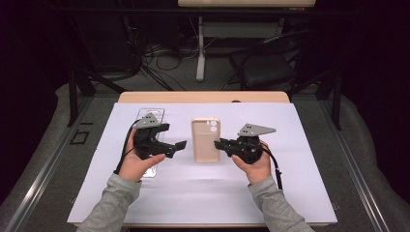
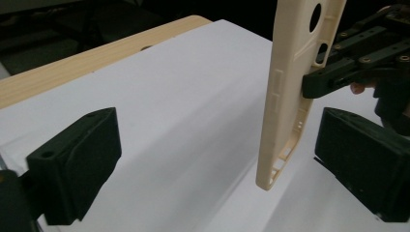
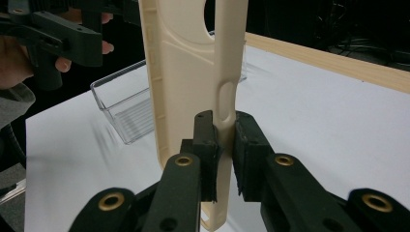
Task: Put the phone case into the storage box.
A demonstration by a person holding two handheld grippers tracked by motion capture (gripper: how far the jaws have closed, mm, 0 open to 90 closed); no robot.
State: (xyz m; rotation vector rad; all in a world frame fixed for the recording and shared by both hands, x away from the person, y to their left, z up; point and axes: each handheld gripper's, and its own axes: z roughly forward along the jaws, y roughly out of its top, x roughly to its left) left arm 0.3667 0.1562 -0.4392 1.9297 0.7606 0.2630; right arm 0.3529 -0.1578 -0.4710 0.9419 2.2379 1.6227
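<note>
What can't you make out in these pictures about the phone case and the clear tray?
- Phone case: its top is cut off by the upper edge in both gripper views.
- Right gripper: its jaws cover part of the case's side wall where they clamp it.
- Clear tray: high view, the left gripper and hand cover most of it.

I worked in what looked like a lab or recording studio: a pale wooden table (image 1: 203,96) covered with white paper (image 1: 300,159), dark curtained surroundings, tangled black cables (image 1: 159,58) on the grey floor, a black chair (image 1: 263,67) behind.
</note>
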